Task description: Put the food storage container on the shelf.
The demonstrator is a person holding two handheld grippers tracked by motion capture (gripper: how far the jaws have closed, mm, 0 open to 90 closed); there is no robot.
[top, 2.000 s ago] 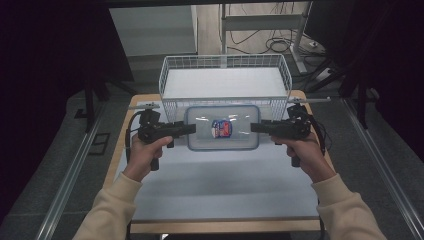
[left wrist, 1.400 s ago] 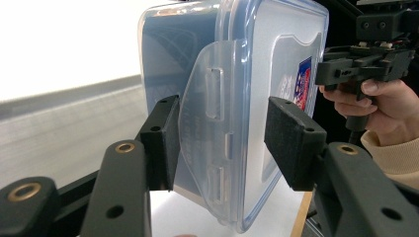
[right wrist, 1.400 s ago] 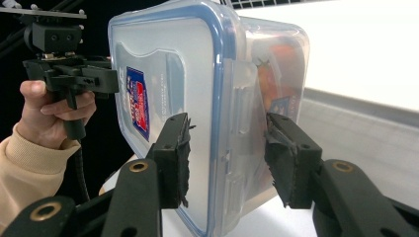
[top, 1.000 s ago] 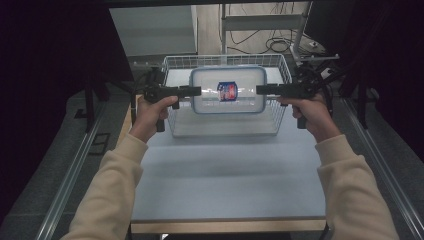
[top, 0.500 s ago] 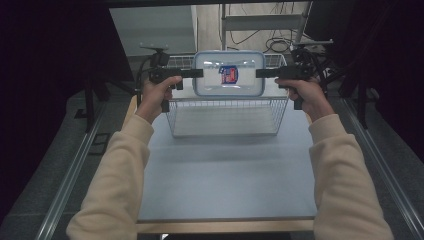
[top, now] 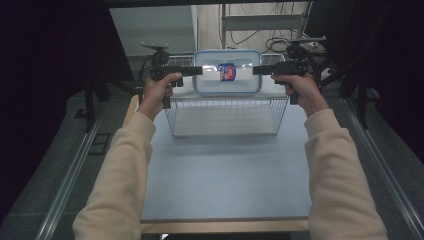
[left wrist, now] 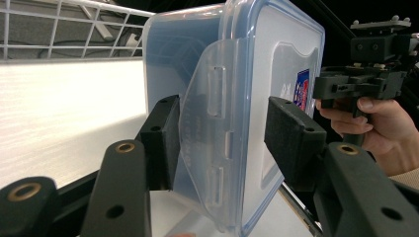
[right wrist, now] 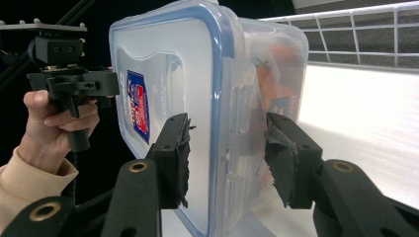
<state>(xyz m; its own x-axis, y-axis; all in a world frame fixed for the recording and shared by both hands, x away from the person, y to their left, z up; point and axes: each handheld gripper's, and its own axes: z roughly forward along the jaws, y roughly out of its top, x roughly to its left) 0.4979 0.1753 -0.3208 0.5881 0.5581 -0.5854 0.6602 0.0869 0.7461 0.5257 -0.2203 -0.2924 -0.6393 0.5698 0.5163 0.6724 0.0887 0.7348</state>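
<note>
A clear box (top: 227, 72) with a blue-rimmed lid is held up in the air between the two hand-held grippers, above the far part of the wire basket (top: 225, 117) that stands on the far half of the surface (top: 225, 180). The box lies flat with its lid up, and a red and blue label (top: 227, 71) sits on the lid.

The left hand-held gripper (top: 196, 71) is clamped on the left end of the box: in the left gripper view its two pads straddle the lid's latch flap (left wrist: 210, 148), one pad against the box wall, the other on the lid side. The right hand-held gripper (top: 258, 69) is clamped on the right end the same way, its pads pressing on either side of the rim in the right gripper view. Something orange shows through the clear wall (right wrist: 276, 74) there.

Both hands (top: 159, 90) grasp the gripper handles, arms stretched forward from the near edge.
</note>
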